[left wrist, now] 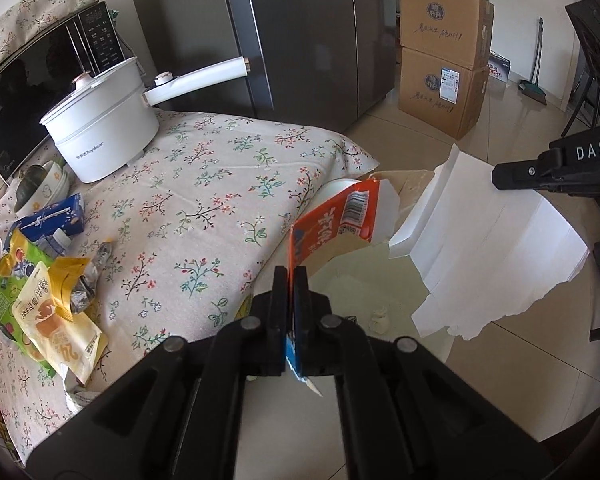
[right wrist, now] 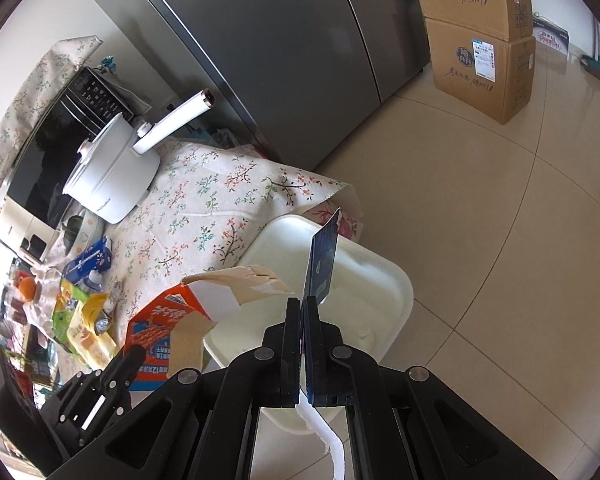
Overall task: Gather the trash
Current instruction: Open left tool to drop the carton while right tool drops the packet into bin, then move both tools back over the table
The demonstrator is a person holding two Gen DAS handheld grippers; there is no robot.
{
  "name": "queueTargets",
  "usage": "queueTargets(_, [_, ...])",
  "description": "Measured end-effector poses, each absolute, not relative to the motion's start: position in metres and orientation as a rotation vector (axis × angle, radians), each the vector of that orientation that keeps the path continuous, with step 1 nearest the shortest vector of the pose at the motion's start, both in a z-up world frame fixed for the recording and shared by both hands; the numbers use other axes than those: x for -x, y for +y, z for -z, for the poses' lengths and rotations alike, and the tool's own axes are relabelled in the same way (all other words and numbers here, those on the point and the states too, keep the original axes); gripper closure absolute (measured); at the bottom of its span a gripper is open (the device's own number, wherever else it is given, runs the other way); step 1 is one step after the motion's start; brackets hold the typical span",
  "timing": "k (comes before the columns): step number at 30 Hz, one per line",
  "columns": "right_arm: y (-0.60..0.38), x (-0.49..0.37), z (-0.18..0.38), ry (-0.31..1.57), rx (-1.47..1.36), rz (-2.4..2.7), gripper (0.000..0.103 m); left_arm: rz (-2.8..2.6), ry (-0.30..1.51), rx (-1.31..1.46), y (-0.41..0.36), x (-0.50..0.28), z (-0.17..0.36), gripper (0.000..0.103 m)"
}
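My left gripper [left wrist: 291, 276] is shut on a torn orange carton [left wrist: 332, 228] and holds it over the white trash bin [left wrist: 364, 288] beside the table. It also shows in the right wrist view [right wrist: 160, 324]. My right gripper [right wrist: 302, 304] is shut on a flat piece of blue and white card [right wrist: 322, 260], seen in the left wrist view as a large white sheet [left wrist: 492, 256], and holds it above the bin [right wrist: 380, 300]. The right gripper shows at the right of the left view [left wrist: 500, 178]. A pile of snack wrappers [left wrist: 48, 300] lies on the table's near left.
A floral-cloth table [left wrist: 204, 200] carries a white electric pot [left wrist: 100, 136], bowls [left wrist: 44, 188], a blue carton [left wrist: 52, 220] and a microwave [left wrist: 20, 92]. A grey fridge [left wrist: 300, 32] stands behind. Cardboard boxes [left wrist: 444, 56] are stacked on the tiled floor.
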State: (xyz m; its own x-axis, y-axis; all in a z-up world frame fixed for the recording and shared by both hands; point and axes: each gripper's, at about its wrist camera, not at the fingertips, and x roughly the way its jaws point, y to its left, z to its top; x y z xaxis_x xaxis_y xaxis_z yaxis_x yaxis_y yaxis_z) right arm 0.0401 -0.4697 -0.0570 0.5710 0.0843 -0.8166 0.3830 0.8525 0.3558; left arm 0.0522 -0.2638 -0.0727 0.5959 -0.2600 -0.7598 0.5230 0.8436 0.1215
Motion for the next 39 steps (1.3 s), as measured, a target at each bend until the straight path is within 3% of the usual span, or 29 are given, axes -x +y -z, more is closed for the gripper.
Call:
queueTargets(8, [-0.471,-0.041,0.059,0.97,-0.536,0.198,0.101,0.513,0.803,-0.305,-0.268,-0.057,0.081,0.096])
queueTargets(9, [-0.471,-0.041,0.059,0.967,-0.536,0.201,0.101,0.513,0.788,-0.307,-0.268,-0.057,0.08,0.088])
queueTargets(11, [-0.473,-0.04,0.058,0.957,-0.55,0.22,0.098,0.478,0.759,-0.323,-0.268,-0.057,0.078,0.029])
queueTargets(20, [-0.478,-0.038,0.057,0.944,-0.582,0.224,0.084,0.46,0.753,-0.326,-0.263,-0.061,0.077,0.027])
queueTargets(25, [-0.479,-0.036,0.053,0.921,-0.588,0.232,0.054,0.456,0.764,-0.317,-0.261,-0.062,0.078,0.026])
queueTargets(29, [-0.479,-0.036,0.052,0.91,-0.598,0.229,0.047,0.44,0.785,-0.318,-0.259,-0.065,0.079,0.018])
queueTargets(34, [-0.477,-0.037,0.05,0.904,-0.596,0.235,0.031,0.416,0.809,-0.315,-0.252,-0.068,0.08,0.009])
queueTargets(39, [-0.469,-0.042,0.047,0.901,-0.562,0.24,0.024,0.389,0.812,-0.306,-0.24,-0.072,0.078,0.004])
